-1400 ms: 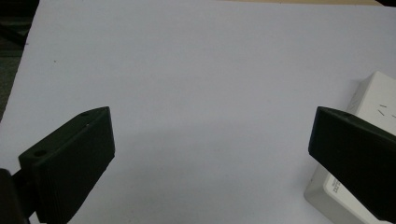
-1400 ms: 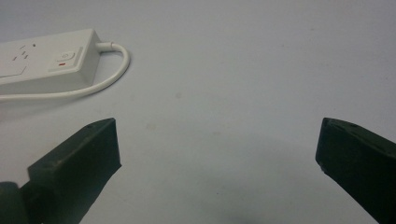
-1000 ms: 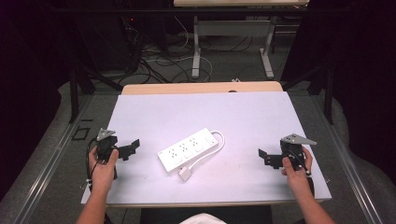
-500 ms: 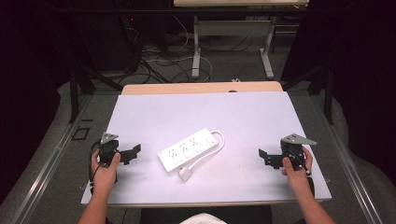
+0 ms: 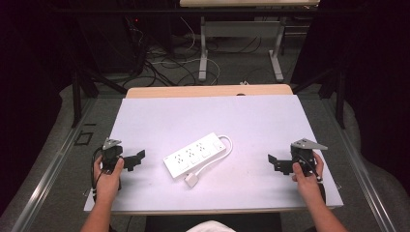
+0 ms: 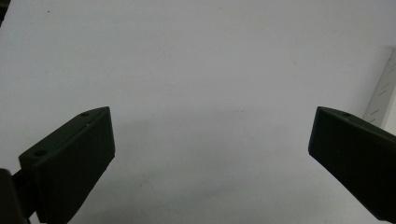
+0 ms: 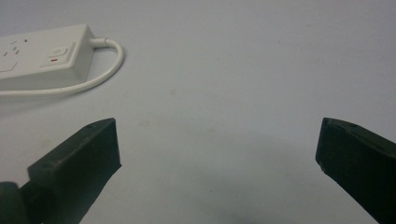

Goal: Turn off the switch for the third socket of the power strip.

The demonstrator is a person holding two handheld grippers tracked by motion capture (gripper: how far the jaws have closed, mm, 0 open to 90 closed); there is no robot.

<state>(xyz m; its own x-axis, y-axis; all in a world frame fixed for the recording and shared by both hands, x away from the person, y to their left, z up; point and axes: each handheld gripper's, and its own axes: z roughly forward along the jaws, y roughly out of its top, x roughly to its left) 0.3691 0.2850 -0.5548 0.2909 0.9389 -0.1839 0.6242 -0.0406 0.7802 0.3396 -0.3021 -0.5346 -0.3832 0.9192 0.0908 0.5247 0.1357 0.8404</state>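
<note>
We hold the left gripper point(image 5: 137, 159) near the table's point(image 5: 270, 121) left front edge, jaws spread wide and empty. In the left gripper view its two black jaws stand far apart over bare white surface, with the power strip's point(image 6: 385, 95) edge just visible at the far right. The left hand point(image 5: 107, 176) grips the body from behind, and a cable point(image 5: 95, 170) loops at its side.

We hold the right gripper point(image 5: 273, 163) near the right front edge, likewise released, with nothing between the jaws. A grey plate point(image 5: 307, 144) sits on top of it. The right hand point(image 5: 307, 180) holds it from behind. In the right gripper view the jaws stand wide apart over bare table, and the strip's switch end point(image 7: 56, 55) lies ahead at upper left, well apart from them.

The power strip point(image 5: 196, 154) lies flat at the table's centre, between the two grippers, set diagonally. Its cord point(image 5: 225, 150) curls out of the far right end, runs back along the near side and ends in the plug point(image 5: 192, 180), which rests just beside the strip's front edge.
</note>
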